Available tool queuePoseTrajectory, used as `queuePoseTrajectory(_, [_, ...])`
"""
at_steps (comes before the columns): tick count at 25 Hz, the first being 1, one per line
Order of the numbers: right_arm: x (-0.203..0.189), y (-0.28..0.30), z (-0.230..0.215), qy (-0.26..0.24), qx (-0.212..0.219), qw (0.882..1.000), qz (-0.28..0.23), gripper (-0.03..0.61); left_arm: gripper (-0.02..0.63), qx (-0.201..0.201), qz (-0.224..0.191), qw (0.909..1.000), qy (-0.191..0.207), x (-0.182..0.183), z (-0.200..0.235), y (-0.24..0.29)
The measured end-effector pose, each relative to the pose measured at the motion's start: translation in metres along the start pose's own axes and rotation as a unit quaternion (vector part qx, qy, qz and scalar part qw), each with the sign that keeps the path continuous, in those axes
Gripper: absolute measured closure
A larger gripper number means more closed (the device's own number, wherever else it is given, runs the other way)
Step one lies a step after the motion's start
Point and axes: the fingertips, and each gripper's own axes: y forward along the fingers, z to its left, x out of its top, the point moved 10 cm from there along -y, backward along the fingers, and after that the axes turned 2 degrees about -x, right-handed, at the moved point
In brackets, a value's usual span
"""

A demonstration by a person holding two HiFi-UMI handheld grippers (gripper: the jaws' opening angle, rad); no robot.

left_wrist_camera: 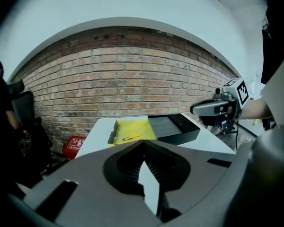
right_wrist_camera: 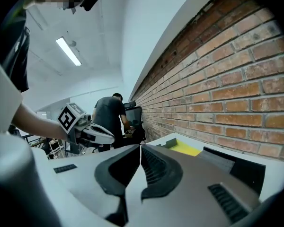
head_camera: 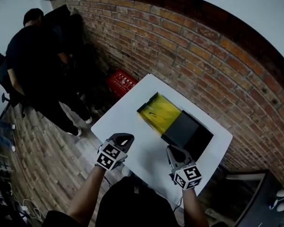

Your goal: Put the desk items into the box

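Two empty tools — my left gripper [head_camera: 124, 139], my right gripper [head_camera: 174, 151] — jaws pressed together; I'd spread them before reaching the yellow box [head_camera: 159, 111].

Rough red brick wall [head_camera: 203, 56], worn wood-plank floor [head_camera: 42, 145], smooth matt white table [head_camera: 128, 112], and a box [head_camera: 163, 113] glossy yellow in one half, matt black in the other

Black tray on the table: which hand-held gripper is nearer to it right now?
Right. The right hand-held gripper sits just short of the black tray, at its near corner. The left hand-held gripper is farther off to the tray's left, at the white table's near edge.
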Motion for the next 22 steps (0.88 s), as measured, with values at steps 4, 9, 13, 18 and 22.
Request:
queuePoseTrajectory(4, [0.006, -0.015, 0.013, 0.002, -0.01, 1.0, -0.013, 0.555, 0.6, 0.007, -0.022, 0.9997, -0.01, -0.006, -0.008, -0.028])
queuePoseTrajectory(9, [0.018, -0.033, 0.026, -0.003, -0.034, 0.999, -0.034, 0.555, 0.6, 0.005, -0.055, 0.9982, -0.025, -0.005, -0.005, -0.054])
queuePoseTrajectory(13, [0.026, -0.043, 0.039, 0.006, -0.053, 0.997, -0.056, 0.555, 0.6, 0.0, -0.07, 0.9973, -0.021, -0.005, -0.003, -0.073])
queuePoseTrajectory(18, [0.032, -0.054, 0.057, 0.008, -0.073, 0.995, -0.07, 0.555, 0.6, -0.011, -0.082, 0.9963, -0.022, -0.011, 0.0, -0.086])
queuePoseTrajectory(22, [0.029, -0.065, 0.064, 0.009, -0.088, 0.994, -0.072, 0.557, 0.6, -0.018, -0.1, 0.9944, -0.028, -0.014, 0.0, -0.089])
